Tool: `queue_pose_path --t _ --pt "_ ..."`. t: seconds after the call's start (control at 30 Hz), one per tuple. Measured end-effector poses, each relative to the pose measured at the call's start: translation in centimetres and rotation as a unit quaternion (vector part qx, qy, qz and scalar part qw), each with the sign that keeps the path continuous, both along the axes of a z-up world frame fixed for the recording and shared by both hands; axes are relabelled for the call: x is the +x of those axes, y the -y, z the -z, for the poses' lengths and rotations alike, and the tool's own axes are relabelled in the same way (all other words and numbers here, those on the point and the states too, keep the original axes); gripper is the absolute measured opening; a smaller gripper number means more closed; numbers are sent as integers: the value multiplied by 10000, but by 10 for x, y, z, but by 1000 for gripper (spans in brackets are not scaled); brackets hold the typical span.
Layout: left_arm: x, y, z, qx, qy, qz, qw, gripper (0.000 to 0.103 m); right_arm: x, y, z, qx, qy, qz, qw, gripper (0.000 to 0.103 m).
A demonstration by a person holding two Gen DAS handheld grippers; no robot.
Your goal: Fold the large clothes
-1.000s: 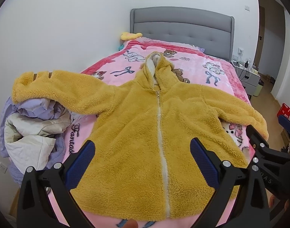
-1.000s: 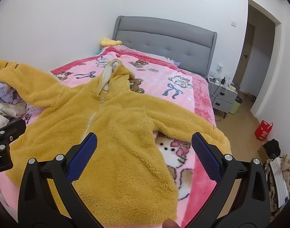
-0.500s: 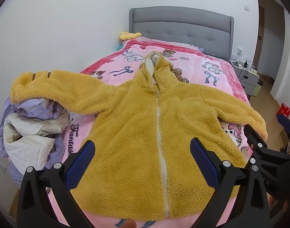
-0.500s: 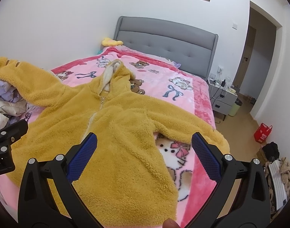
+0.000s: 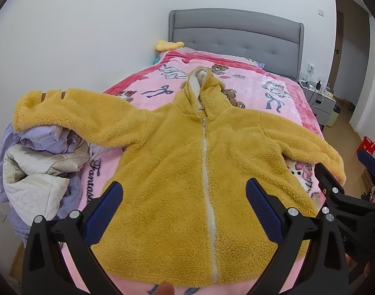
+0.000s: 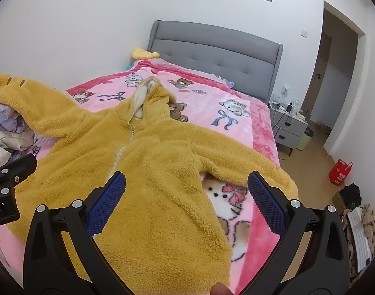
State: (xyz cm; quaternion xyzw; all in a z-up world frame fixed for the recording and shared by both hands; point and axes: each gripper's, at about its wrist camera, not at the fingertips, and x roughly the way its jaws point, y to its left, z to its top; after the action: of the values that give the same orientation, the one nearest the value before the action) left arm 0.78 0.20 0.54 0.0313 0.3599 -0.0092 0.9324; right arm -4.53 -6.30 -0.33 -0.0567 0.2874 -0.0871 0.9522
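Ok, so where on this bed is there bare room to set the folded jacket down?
The freest patch is the pink blanket between the yellow jacket's hood and the grey headboard. A narrower strip runs along the bed's right edge, beyond the right sleeve. The left side is crowded: the left sleeve lies over a heap of lilac and white bedding.

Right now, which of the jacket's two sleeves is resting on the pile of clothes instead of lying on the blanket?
The left sleeve of the yellow fleece jacket: its cuff lies over the lavender clothes pile. The right sleeve lies on the pink blanket.
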Motion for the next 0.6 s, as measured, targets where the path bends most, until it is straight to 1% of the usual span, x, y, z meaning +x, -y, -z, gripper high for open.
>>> queue_pose_path --t 0.13,0.2,0.3,0.4,0.53,0.6 --pt "3 0 -1 -19 73 -11 10000 98 6 -1 0 44 -20 22 10000 95" --pt "5 0 -2 48 144 -57 9999 98 9 0 1 45 -51 47 10000 95" --pt "11 0 -2 153 185 -115 9996 98 18 -1 2 88 -216 -46 9997 95" --pt "18 -3 -1 145 199 -223 9994 98 25 -3 4 114 -295 -131 9994 95" --pt "29 -7 -1 -35 281 -276 9992 98 34 -4 1 69 -191 -92 9998 95" --pt "35 -5 -1 -26 368 -213 9991 98 38 -3 0 7 -68 -57 10000 95"
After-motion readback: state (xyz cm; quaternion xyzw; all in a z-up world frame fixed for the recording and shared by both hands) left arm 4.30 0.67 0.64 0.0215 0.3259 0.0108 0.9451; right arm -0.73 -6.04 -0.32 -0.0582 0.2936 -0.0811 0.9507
